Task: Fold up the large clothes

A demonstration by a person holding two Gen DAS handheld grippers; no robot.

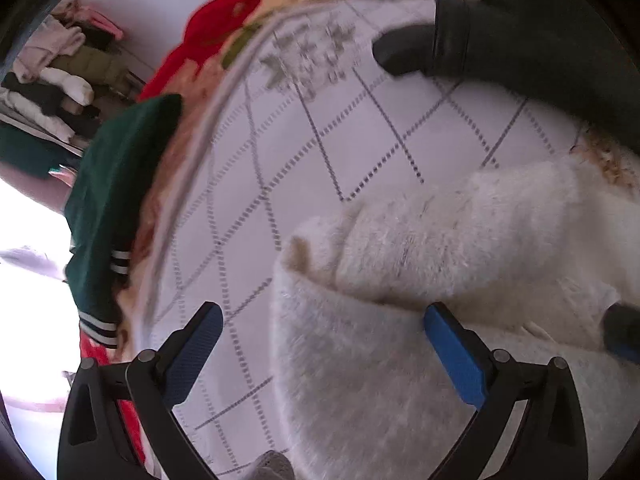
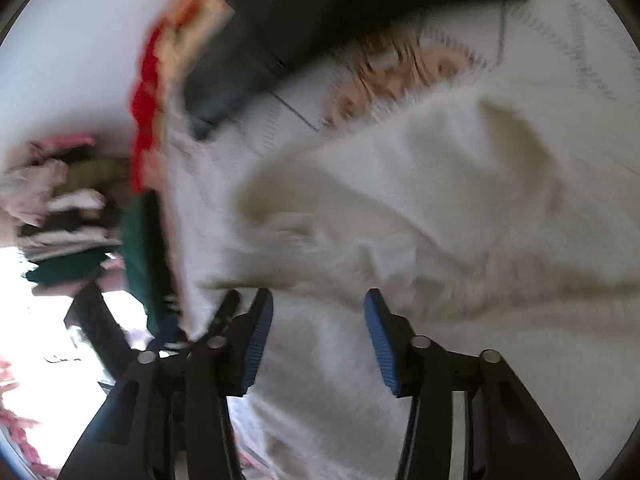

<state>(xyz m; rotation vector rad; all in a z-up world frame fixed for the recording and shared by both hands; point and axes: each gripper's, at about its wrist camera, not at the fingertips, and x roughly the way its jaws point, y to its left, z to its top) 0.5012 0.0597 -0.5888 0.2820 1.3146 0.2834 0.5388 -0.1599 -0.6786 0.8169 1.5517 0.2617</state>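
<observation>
Going left to right: off the bed's left edge I see a pile of clothes (image 1: 60, 80) stacked against the wall, and a green garment (image 1: 116, 200) with striped cuffs draped over that same edge. The bed (image 1: 320, 128) wears a white quilted cover with a grid stitch, and a red flowered blanket (image 1: 224, 20) runs along its far edge.

My left tool (image 1: 323, 344) hangs with its blue pads wide apart and nothing between them — it is over the near left border of the white fluffy garment (image 1: 460, 240), not gripping it. That garment is the piece I take to be in hand: it lies on the right half of the bed, bunched, with one thick roll or sleeve lying across its body. A dark garment (image 1: 560, 40) sits at the far right corner.

My right tool (image 2: 318, 328) is also apart, partway, pads clear of the pile and hovering over the same white fleece.

By my reading the fold is barely begun: the garment is not yet flat or squared, and neither tool has a hold — spreading, then folding, is all still ahead.
</observation>
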